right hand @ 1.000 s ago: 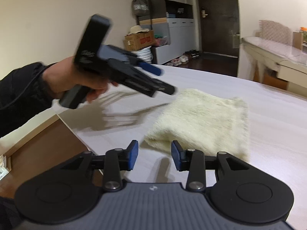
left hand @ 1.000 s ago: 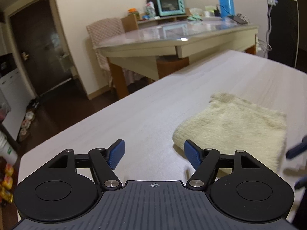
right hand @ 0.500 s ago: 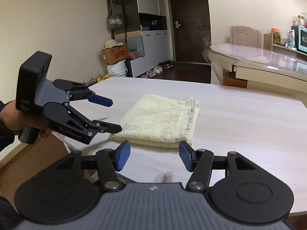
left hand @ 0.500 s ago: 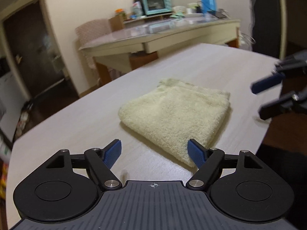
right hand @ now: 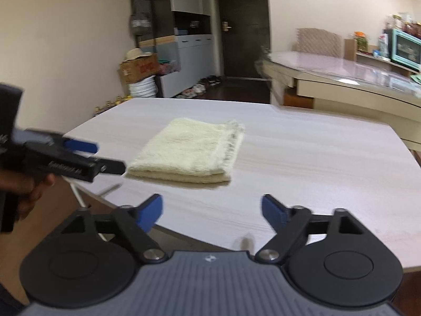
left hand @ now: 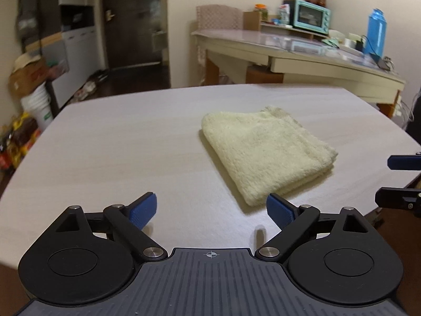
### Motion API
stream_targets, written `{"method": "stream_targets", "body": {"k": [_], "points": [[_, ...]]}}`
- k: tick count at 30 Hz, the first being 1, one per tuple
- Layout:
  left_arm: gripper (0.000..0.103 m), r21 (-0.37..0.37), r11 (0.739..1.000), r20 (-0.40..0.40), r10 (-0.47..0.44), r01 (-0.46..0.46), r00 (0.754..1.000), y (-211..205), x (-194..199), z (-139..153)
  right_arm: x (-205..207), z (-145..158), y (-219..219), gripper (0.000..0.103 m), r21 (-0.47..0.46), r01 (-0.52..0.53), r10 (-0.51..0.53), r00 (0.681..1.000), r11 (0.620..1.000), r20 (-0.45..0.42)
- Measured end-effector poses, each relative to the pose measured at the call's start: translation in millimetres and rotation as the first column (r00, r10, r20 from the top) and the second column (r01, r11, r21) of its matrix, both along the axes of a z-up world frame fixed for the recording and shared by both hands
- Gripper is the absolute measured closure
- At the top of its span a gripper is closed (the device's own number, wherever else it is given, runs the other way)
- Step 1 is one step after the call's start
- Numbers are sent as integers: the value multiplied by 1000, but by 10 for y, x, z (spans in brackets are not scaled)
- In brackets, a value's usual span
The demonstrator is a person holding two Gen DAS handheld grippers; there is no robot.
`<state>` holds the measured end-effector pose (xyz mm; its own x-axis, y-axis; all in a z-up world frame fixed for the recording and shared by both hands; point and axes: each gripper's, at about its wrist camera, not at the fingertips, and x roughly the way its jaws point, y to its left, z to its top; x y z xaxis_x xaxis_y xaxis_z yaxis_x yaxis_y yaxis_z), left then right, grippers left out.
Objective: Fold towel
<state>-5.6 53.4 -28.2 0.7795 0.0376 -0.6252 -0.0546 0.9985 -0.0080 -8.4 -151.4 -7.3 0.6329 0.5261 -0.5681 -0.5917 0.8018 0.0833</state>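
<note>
A pale yellow towel (left hand: 265,150) lies folded into a thick rectangle on the light wooden table (left hand: 126,142). My left gripper (left hand: 211,208) is open and empty, hovering short of the towel's near corner. The right gripper's fingertips (left hand: 402,162) poke in at the right edge of the left wrist view. In the right wrist view the same towel (right hand: 189,148) sits mid-table, fringe edge to the right. My right gripper (right hand: 211,212) is open, empty, back from the towel near the table edge. The left gripper (right hand: 105,158), held in a hand, hangs left of the towel.
A second table (left hand: 302,52) with a teal toaster oven (left hand: 311,17) and blue bottle (left hand: 375,31) stands beyond. A cardboard box (right hand: 139,67), white buckets and shoes sit by the cabinets near a dark door (right hand: 242,26). The table edge (right hand: 184,234) runs just under my right gripper.
Both grippers have drawn back from the towel and swung round; the towel looks farther away in both views. The right gripper's fingers have spread wider. The towel lies folded and still.
</note>
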Motion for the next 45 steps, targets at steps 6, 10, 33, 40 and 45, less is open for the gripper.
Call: {"method": "stream_targets", "body": {"k": [6, 10, 33, 40, 45], "points": [[1, 4, 1000, 7, 30, -30, 1000, -59, -127, 32, -35, 10, -86, 1, 7, 46, -46, 999, 999, -2], [0, 14, 997, 5, 70, -70, 998, -80, -185, 47, -40, 3, -80, 0, 5, 48, -48, 999, 999, -9], [0, -40, 996, -29, 82, -83, 996, -109, -221, -21, -30, -22, -72, 0, 3, 46, -46, 999, 999, -25], [0, -66, 995, 15, 81, -80, 997, -127, -267, 68, -54, -1, -53, 0, 4, 35, -35, 999, 999, -24], [0, -82, 992, 9, 94, -93, 996, -123, -265, 71, -72, 12, -17, 0, -6, 25, -25, 999, 1000, -22]]}}
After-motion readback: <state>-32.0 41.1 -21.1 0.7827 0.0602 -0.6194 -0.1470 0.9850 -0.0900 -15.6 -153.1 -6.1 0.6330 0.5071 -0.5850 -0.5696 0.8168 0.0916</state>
